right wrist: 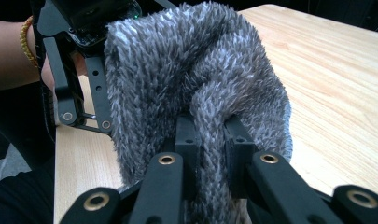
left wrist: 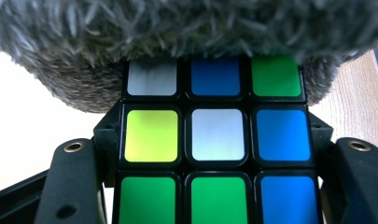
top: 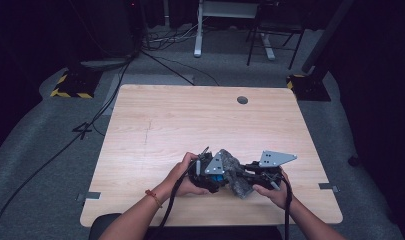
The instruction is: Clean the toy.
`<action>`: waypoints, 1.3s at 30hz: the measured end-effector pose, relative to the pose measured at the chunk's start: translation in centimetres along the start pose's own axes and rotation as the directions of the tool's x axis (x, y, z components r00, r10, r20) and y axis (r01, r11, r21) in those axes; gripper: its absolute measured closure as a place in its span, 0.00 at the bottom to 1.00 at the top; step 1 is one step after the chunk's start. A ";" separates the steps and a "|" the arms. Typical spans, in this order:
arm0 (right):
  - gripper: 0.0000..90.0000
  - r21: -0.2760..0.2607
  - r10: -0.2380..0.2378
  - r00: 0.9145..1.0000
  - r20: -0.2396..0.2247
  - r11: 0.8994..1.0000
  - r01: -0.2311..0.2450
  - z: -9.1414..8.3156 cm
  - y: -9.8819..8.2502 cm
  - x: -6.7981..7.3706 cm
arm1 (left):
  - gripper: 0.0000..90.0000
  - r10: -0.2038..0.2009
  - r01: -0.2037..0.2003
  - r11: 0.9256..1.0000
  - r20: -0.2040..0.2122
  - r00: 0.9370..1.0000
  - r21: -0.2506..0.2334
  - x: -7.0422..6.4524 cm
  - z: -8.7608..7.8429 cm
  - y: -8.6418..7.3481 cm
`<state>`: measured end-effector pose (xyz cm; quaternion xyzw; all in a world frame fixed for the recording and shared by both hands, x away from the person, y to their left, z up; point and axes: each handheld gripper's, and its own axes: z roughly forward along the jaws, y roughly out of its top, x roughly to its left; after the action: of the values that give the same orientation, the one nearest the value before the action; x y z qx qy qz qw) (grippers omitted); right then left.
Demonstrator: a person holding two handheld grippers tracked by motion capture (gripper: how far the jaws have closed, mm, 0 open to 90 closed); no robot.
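Cube (left wrist: 218, 154) sits clamped between the jaws of my left gripper (top: 208, 172): in the left gripper view its facing side shows green, blue, yellow-green and silvery-white tiles, with a black jaw pressed against each flank. Grey shaggy cloth (left wrist: 186, 32) lies draped over the cube's far edge, touching its top row of tiles. My right gripper (right wrist: 210, 140) has its jaws pinched narrow on a fold of that same cloth (right wrist: 191, 79); in the right gripper view the pile bulges up between and around the two pads.

From the high view, both grippers meet near the table's (top: 190, 120) near edge, a little right of its middle, with the cloth (top: 236, 172) bunched between them, and my right gripper (top: 264, 172) just beside it. My left hand (top: 182, 175) and right hand (top: 272, 192) come in over that near edge; a beaded band (top: 153, 198) is on the left wrist. Far half of the table is bare wood, with a round grommet (top: 242, 100) close to the far edge. Beyond it, grey floor (top: 55, 150) with trailing cables (top: 160, 42).
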<state>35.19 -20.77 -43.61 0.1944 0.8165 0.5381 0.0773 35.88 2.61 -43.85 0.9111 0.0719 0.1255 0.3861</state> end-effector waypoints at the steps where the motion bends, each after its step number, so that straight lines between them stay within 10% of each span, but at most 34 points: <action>1: 0.89 -0.006 -0.003 1.000 -0.001 1.000 0.003 -0.1 0.1 0.1 | 0.37 0.000 0.000 1.000 -0.002 1.000 0.004 0.0 0.0 0.1; 14: 0.89 -0.001 -0.024 1.000 -0.006 1.000 0.024 0.6 0.6 0.5 | 0.37 0.014 -0.013 0.999 -0.016 1.000 0.041 -0.1 0.7 -0.1; 22: 0.89 0.125 0.013 0.998 0.066 0.992 -0.021 0.6 -1.1 -1.4 | 0.37 0.001 -0.001 0.999 0.000 1.000 -0.037 0.2 -0.6 0.0; 30: 0.89 0.039 -0.032 0.999 0.012 0.999 0.031 0.2 0.5 0.4 | 0.37 0.022 -0.022 1.000 0.017 1.000 0.009 -0.3 0.5 -0.1; 39: 0.88 0.082 -0.037 0.995 0.098 0.996 0.029 0.6 -0.2 -0.7 | 0.37 0.033 -0.033 0.999 0.008 0.999 -0.032 -0.4 -0.4 0.1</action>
<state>35.99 -20.65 -44.11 0.2105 0.8357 0.4932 0.1187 35.42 2.73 -43.52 0.9063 0.0530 0.1291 0.3989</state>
